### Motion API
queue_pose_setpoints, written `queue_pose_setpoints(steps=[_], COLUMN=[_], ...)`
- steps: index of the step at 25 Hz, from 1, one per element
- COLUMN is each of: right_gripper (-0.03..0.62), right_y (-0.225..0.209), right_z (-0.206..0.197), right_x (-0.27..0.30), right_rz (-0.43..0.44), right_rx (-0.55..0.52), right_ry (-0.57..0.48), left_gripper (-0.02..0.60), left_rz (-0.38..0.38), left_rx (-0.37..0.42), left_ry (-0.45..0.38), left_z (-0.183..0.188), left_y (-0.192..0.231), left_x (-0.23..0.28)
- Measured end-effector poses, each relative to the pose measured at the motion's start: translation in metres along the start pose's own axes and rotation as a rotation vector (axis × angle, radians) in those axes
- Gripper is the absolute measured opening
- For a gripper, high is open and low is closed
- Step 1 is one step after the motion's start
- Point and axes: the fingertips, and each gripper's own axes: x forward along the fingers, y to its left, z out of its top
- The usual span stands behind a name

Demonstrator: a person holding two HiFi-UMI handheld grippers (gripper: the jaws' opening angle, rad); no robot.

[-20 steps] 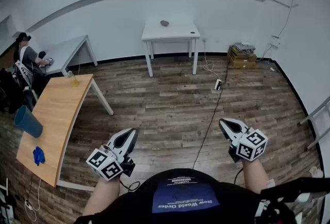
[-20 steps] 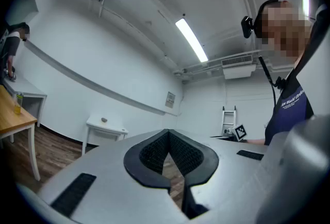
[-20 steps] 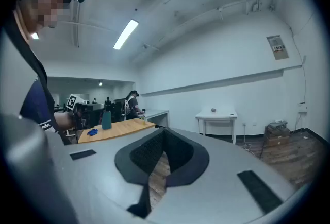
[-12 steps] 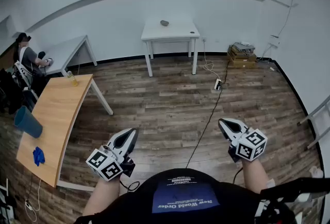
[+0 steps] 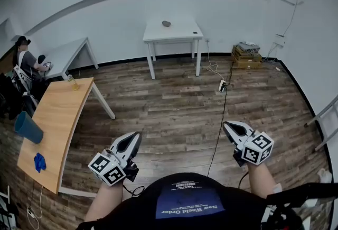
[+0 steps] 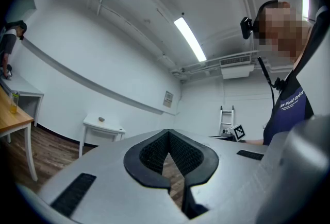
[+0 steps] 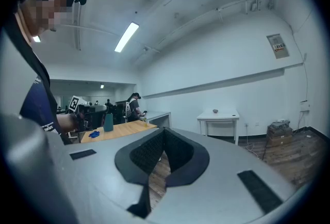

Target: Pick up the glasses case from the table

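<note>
In the head view the task has, by the look of it, hardly begun: the glasses case (image 5: 166, 24) lies as a small dark lump near the far edge of the white surface (image 5: 182, 33), well apart from both tools across a wide stretch of wooden floor (image 5: 174, 107). The left tool (image 5: 135, 136) and the right tool (image 5: 228, 126) are held low, just in front of the person's torso (image 5: 187, 203), and neither carries anything. In the left gripper view the left tool (image 6: 167, 133) has its jaws pressed together at the tips, with nothing between them; the glasses case (image 6: 101, 119) shows tiny on the distant white surface (image 6: 109, 126). In the right gripper view the right tool (image 7: 164, 132) is likewise pressed together and empty, and the glasses case (image 7: 215, 111) sits far off on the white surface (image 7: 223, 115). Judging from this, the approach, the opening of a tool, the grasp and the lift all remain to be done.
</note>
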Motion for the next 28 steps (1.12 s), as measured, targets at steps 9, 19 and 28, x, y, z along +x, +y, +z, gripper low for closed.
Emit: queue_pose_setpoints(steps=[9, 19, 28], right_gripper=[0.002, 0.002, 0.002], right_y=[-0.016, -0.064, -0.098], right_z=[-0.005, -0.013, -0.033], right_x=[-0.023, -0.075, -0.091], right_rz=[0.011, 0.058, 0.114], right_rx=[0.002, -0.002, 0.018], right_ry=[0.0, 0.01, 0.039], left_gripper=[0.002, 0.002, 0.002], left_rz=[-0.007, 0.018, 0.043], left_rx=[0.006, 0.01, -0.018], left_ry=[0.017, 0.04, 0.085], left_z=[-0.006, -0.021, -0.049], left_y=[-0.026, -0.087, -0.121], left_x=[0.019, 0.068, 0.102])
